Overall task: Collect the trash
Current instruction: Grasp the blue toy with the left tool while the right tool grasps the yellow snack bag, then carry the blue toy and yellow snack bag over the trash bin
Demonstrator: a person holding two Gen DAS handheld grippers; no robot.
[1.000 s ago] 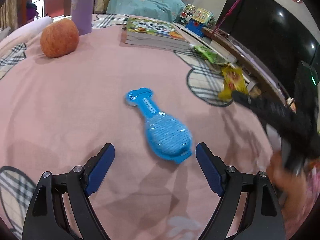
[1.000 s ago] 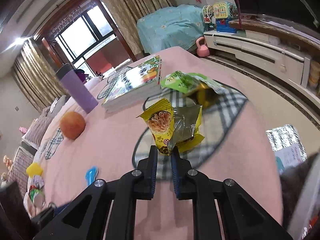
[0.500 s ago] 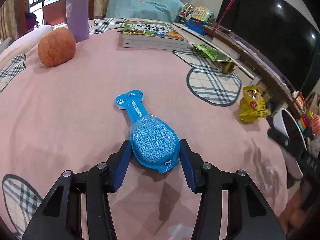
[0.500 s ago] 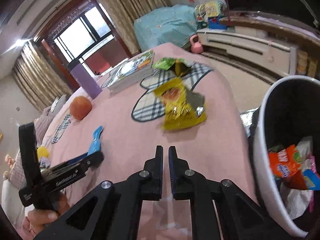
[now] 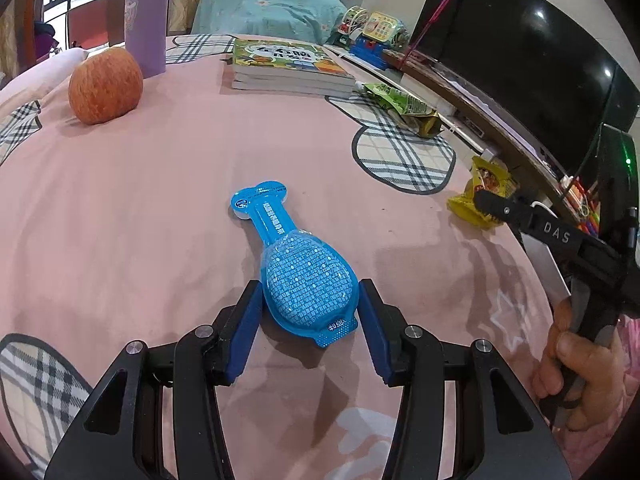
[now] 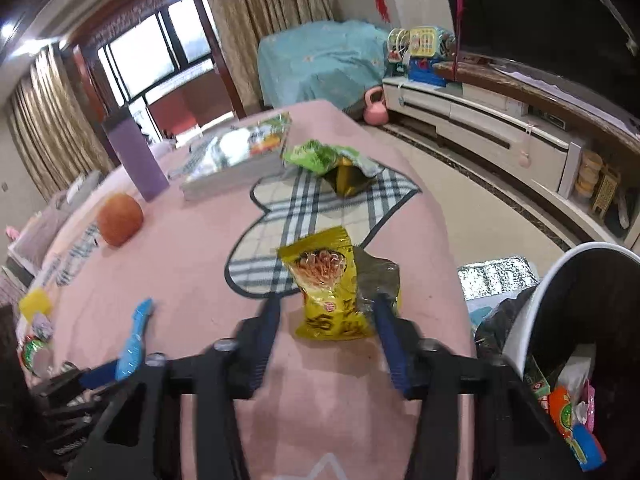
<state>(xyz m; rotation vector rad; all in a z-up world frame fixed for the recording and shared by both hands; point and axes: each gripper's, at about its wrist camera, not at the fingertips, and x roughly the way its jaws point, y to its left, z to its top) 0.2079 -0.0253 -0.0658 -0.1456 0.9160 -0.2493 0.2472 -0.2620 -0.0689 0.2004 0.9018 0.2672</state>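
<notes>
While both tools work the pink tablecloth (image 5: 140, 200), the bin is the landmark: a white-rimmed, black-lined trash bin (image 6: 560, 280) standing off the table's edge, with bright wrappers already inside. Nearest it, the right gripper (image 6: 326, 312) is spread wide around a crumpled yellow foil snack packet (image 6: 328, 280), blue pads flanking it without yet pinching; the picture is blurred there, so contact is uncertain. Farther from the bin, the left gripper (image 5: 310, 304) sits with its pads against the bulbous end of a blue bone-shaped plastic blister pack (image 5: 296, 264), apparently clamped on it, the pack lying flat on the cloth.

Farther still lie a torn green snack bag (image 6: 324, 156) on a plaid patch, a stack of picture books (image 5: 288, 66), a round orange-red apple (image 5: 105, 85) and a tall purple tumbler (image 5: 146, 16).

Risks: the rounded, slick blister could squirt from the pads when lifted; the limp packet could fold or slip off the edge short of the bin; closing low might snag the cloth.
</notes>
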